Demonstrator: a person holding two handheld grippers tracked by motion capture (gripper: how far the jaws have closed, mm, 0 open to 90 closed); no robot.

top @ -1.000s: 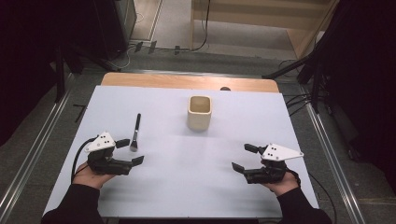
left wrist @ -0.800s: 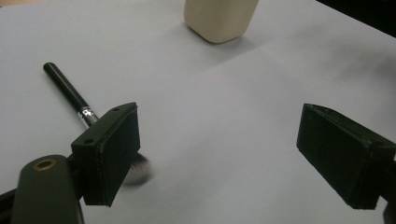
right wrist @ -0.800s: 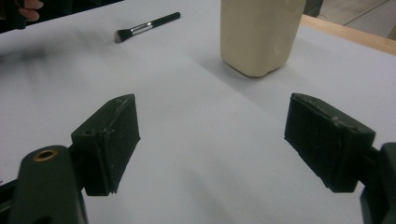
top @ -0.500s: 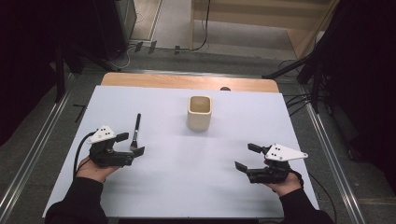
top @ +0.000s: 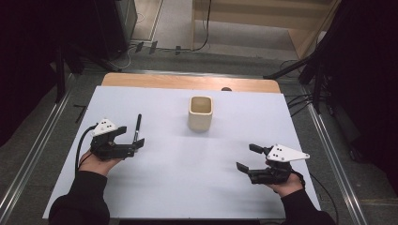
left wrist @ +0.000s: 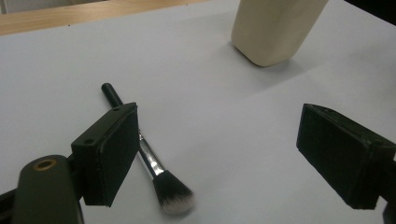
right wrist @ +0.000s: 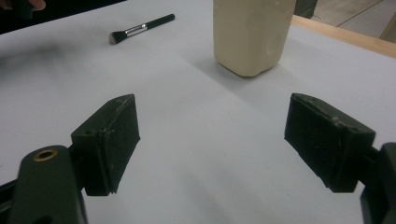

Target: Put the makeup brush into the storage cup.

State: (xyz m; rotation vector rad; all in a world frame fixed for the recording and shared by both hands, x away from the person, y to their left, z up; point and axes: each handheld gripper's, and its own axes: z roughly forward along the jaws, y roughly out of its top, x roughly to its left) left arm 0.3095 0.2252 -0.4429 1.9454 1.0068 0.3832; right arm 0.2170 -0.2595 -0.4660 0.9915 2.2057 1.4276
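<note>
Nearest the person, the right tongs [top: 248, 158] hovered over bare white tabletop [top: 187, 187], jaws spread wide, gripping nothing. The left tongs [top: 133, 139] sat low at the tabletop's left side, also released, jaws wide apart.

The slim black-handled makeup brush with a silver ferrule and dark, pale-tipped bristles [left wrist: 148, 164] lay flat on the tabletop, not yet gripped. In the left gripper view its ferrule ran just behind the left-hand jaw's pad, bristles nearest the camera and inside the gap, handle pointing away.

Judged light and stiff along the handle, smooth and likely to roll or slip; bristles soft, not for pinching. Best hold looks to be across the handle just above the ferrule.

Farther off stood the cream square ceramic cup [top: 201, 112], upright, well apart from both tongs.
</note>
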